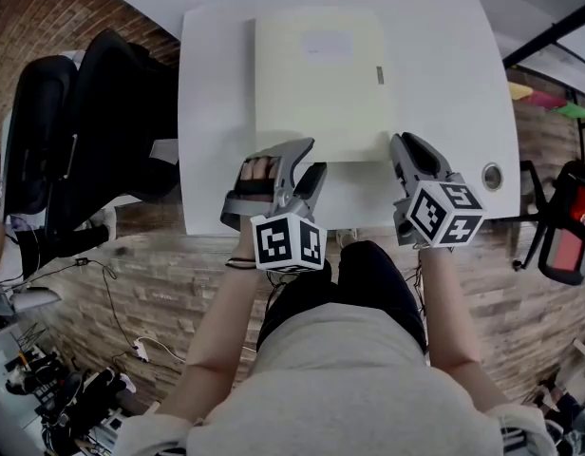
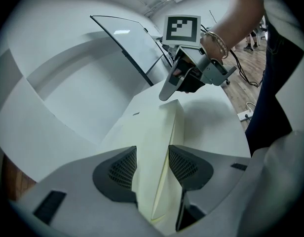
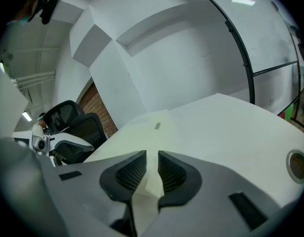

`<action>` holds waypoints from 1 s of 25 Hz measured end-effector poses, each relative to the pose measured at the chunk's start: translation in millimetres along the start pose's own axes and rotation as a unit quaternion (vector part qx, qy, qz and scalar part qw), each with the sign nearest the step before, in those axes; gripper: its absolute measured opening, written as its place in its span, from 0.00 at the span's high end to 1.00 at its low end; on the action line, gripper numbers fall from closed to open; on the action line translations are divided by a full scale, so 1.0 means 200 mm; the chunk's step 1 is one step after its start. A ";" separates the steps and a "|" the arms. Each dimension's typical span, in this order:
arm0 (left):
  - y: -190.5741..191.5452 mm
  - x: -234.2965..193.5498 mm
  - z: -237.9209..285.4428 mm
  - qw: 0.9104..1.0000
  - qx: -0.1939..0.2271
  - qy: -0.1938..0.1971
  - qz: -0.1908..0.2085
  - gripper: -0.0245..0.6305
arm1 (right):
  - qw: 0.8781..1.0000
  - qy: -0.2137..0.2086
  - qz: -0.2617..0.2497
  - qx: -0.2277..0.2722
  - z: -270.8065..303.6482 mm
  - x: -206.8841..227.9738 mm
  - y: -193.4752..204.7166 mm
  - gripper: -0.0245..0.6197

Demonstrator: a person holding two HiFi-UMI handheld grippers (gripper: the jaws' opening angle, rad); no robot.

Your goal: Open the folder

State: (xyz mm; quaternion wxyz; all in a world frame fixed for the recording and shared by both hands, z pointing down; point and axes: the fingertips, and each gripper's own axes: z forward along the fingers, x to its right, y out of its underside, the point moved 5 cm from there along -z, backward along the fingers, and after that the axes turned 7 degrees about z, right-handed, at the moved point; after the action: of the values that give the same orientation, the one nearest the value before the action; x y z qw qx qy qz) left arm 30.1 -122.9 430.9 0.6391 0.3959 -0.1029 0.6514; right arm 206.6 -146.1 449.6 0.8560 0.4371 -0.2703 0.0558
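Observation:
A pale yellow folder (image 1: 316, 84) lies shut and flat in the middle of the white table (image 1: 444, 84). My left gripper (image 1: 311, 157) is at its near left corner. In the left gripper view the folder's edge (image 2: 152, 132) runs between the wide-spread pads of the left gripper (image 2: 152, 164), which stands open. My right gripper (image 1: 404, 141) is at the near right corner. In the right gripper view its pads (image 3: 151, 169) stand narrow and pinch the folder's corner (image 3: 153, 179). The right gripper (image 2: 176, 85) also shows in the left gripper view, beyond the folder.
A black office chair (image 1: 93, 122) stands left of the table. A round metal grommet (image 1: 492, 176) sits in the table's near right corner. Cables (image 1: 112, 283) trail on the floor at the left, and a red and black object (image 1: 568, 226) stands at the right.

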 end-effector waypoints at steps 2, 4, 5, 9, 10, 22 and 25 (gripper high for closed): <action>-0.01 0.00 0.01 1.000 -0.001 0.000 -0.002 0.66 | 1.000 0.002 0.002 -0.004 0.00 0.02 0.00 0.87; -0.02 0.00 0.01 1.000 0.000 -0.001 -0.001 0.66 | 1.000 0.008 0.003 -0.007 0.01 0.04 0.00 0.87; -0.02 0.00 0.01 1.000 0.000 -0.001 0.000 0.66 | 1.000 0.011 0.002 -0.011 0.01 0.04 0.01 0.87; -0.01 0.01 0.01 1.000 -0.002 -0.006 -0.001 0.66 | 1.000 0.010 -0.001 -0.018 0.02 0.05 0.02 0.87; -0.01 0.01 0.01 1.000 -0.003 -0.007 -0.002 0.66 | 1.000 0.010 -0.005 -0.018 0.02 0.04 0.02 0.87; -0.06 -0.01 0.02 1.000 -0.001 -0.020 0.021 0.65 | 0.999 0.009 -0.038 -0.019 0.02 0.02 0.03 0.90; -0.08 -0.01 0.03 0.999 -0.001 -0.021 0.030 0.65 | 0.999 0.010 -0.044 -0.020 0.02 0.02 0.03 0.92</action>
State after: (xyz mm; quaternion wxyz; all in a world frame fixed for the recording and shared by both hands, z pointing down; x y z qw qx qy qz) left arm 47.2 -125.9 428.4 0.6174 0.4052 -0.1284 0.6619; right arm 205.4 -145.7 457.8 0.8689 0.4306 -0.2436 0.0167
